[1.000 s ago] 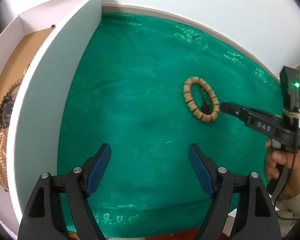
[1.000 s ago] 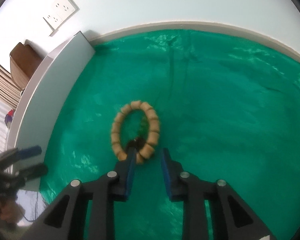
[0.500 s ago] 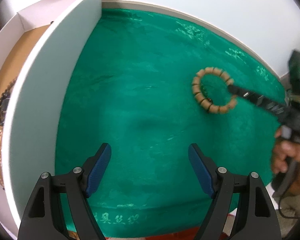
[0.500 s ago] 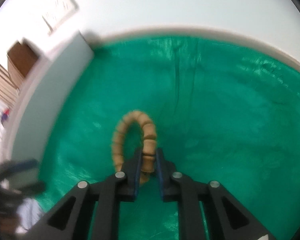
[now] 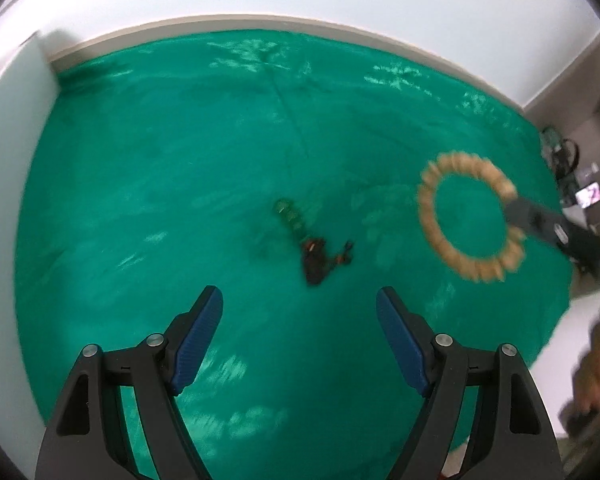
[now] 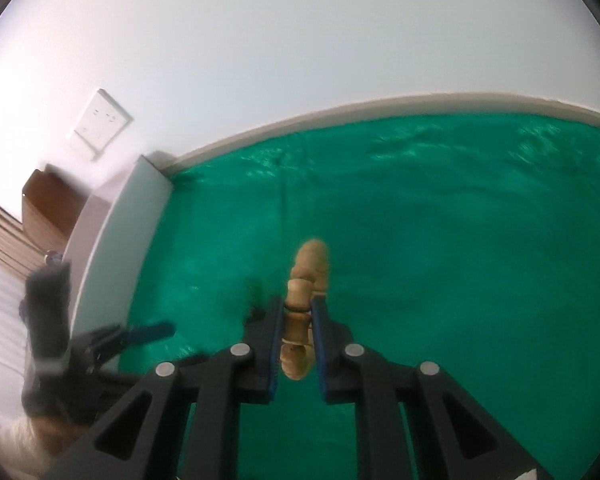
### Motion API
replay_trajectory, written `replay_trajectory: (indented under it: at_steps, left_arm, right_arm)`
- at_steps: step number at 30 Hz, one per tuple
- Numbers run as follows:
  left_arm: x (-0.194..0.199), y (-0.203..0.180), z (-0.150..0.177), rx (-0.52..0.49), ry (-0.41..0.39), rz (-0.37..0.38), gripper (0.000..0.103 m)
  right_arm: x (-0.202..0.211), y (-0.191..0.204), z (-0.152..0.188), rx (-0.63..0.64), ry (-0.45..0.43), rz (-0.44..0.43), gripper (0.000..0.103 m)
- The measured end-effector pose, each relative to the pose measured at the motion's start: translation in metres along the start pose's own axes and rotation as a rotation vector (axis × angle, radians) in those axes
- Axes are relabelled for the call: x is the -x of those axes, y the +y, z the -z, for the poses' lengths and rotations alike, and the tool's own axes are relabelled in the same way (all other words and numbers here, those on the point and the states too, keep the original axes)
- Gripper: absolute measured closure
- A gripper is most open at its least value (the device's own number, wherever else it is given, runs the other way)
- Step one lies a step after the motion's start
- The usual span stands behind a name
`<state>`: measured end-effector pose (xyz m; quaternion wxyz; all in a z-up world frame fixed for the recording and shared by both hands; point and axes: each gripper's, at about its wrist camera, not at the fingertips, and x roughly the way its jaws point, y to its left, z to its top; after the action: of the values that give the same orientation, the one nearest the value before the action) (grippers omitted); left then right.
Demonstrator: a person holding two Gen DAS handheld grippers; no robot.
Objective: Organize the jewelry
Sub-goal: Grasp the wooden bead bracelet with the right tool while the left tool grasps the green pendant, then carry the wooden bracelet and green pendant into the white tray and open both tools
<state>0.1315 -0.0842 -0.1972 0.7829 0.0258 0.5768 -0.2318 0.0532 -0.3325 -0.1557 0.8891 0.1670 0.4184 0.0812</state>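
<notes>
A tan wooden-bead bracelet (image 6: 310,256) hangs edge-on between the blue pads of my right gripper (image 6: 298,305), which is shut on it. In the left wrist view the same bracelet (image 5: 430,216) floats as a full ring above the green cloth (image 5: 140,160), with the right gripper (image 5: 516,216) holding it from the right. A small dark piece of jewelry with green beads (image 5: 306,240) lies on the cloth just ahead of my left gripper (image 5: 300,300). The left jaws are closing slightly, wide apart with nothing between them.
A white box wall (image 5: 4,140) stands along the cloth's left side, also seen as the white box (image 6: 112,248). The left gripper's blue finger (image 6: 148,330) and a hand show low left. A wall socket (image 6: 102,122) is behind.
The right gripper shut on the bracelet and lifted it off the cloth, uncovering the dark green-beaded piece. The left gripper swung right, away from the box, toward that piece.
</notes>
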Motion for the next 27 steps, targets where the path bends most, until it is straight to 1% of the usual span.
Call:
replay_trajectory:
  at_steps: [3,5,6,7,8,9,10,12,13,17,20,27]
  left_arm:
    - [-0.022,-0.013,-0.007,-0.023,0.016,-0.039,0.028]
    - [-0.035,-0.018,-0.007,-0.034,0.038,-0.064,0.035]
    - [-0.036,-0.02,-0.006,-0.041,0.032,-0.079,0.036]
    - [-0.035,-0.023,-0.005,-0.059,0.012,-0.095,0.041]
    - [-0.036,-0.027,-0.004,-0.074,0.015,-0.106,0.044]
    - [-0.035,-0.029,-0.004,-0.085,0.001,-0.123,0.058]
    - [-0.035,-0.03,-0.004,-0.093,-0.005,-0.119,0.076]
    - [-0.034,-0.029,-0.005,-0.089,-0.005,-0.085,0.091]
    - [-0.032,-0.027,-0.006,-0.074,-0.005,-0.058,0.093]
    - [-0.007,-0.011,-0.005,-0.031,-0.05,0.032,0.094]
    - [0.014,0.003,-0.002,0.008,-0.066,0.074,0.094]
    - [0.044,0.026,0.009,0.098,-0.089,0.084,0.094]
  right_arm:
    - [0.009,-0.009,0.013,-0.015,0.006,0.009,0.088]
    - [0.013,-0.011,0.018,-0.018,0.005,0.014,0.088]
    - [0.016,-0.013,0.02,-0.017,0.002,0.018,0.088]
    - [0.018,-0.014,0.021,-0.017,0.001,0.021,0.088]
    - [0.019,-0.015,0.022,-0.016,0.0,0.024,0.088]
    - [0.021,-0.016,0.023,-0.017,-0.001,0.028,0.088]
    - [0.022,-0.017,0.023,-0.019,-0.002,0.03,0.088]
    - [0.025,-0.02,0.023,-0.023,-0.004,0.031,0.088]
    - [0.026,-0.021,0.023,-0.024,-0.005,0.031,0.088]
    - [0.029,-0.019,0.02,-0.018,-0.012,0.026,0.088]
    - [0.033,-0.015,0.016,-0.005,-0.02,0.016,0.088]
    - [0.033,-0.003,0.011,0.025,-0.013,-0.002,0.088]
